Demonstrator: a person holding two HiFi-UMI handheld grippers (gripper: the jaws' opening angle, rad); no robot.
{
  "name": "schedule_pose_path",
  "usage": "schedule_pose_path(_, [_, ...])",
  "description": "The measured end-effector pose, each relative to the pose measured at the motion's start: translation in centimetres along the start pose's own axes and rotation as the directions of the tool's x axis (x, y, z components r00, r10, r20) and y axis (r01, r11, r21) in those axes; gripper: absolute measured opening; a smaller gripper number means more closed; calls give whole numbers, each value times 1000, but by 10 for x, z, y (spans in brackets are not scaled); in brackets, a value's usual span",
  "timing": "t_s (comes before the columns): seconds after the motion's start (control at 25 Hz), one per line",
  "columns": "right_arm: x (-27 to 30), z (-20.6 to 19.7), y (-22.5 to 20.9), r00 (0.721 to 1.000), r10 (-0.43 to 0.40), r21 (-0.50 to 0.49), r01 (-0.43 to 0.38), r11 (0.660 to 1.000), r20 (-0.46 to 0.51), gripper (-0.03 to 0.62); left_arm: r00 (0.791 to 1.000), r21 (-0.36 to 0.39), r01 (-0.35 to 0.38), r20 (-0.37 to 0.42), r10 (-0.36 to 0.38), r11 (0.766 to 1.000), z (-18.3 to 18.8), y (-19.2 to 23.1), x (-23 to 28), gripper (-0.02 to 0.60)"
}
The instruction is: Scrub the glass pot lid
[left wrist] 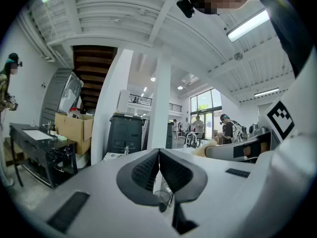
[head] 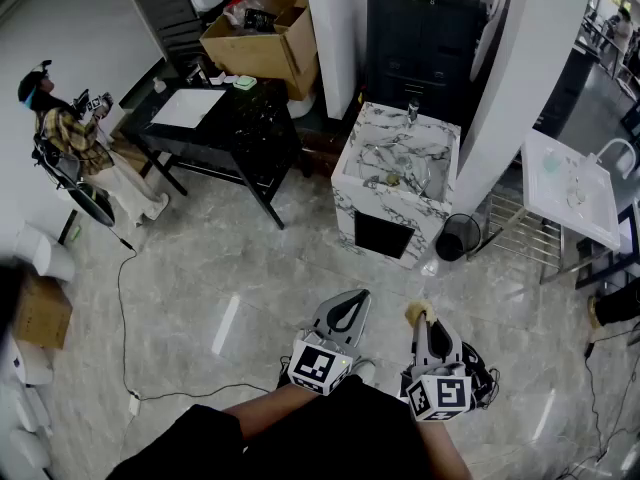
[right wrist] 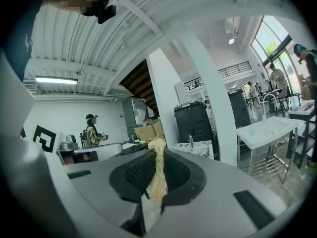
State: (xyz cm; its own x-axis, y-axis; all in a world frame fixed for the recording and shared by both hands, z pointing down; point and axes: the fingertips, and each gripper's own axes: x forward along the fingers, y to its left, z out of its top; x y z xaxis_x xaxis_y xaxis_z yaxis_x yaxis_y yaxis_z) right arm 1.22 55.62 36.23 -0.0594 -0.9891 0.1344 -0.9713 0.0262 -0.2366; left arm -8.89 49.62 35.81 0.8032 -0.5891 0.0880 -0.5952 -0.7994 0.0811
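No letter, number, brand or sign can be read in any view. The cubes on the left gripper [head: 352,299] and the right gripper [head: 421,320] bear only black-and-white square marker patterns. The cardboard box [head: 262,38] shows no legible print.

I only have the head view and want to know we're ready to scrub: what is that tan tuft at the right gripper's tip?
Observer: It's a fibrous tan scrubber. The right gripper view shows the jaws shut on it, with strands sticking out past the tips.
Operator: And the left jaws?
Observer: The left gripper view shows them together at the tips, with nothing gripped.
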Motion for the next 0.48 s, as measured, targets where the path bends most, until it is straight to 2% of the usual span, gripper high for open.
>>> schedule_pose_path(0.16, [-3, 11, -9, 999, -1, 8, 0, 1000, 41, 57, 999, -26, 3, 39, -2, 1000, 7, -3, 2, 16])
schedule_pose_path(0.48, [9, 20, -21, 995, 27, 39, -31, 999, 98, 57, 999, -8, -36, 1, 36, 999, -7, 25, 10, 16])
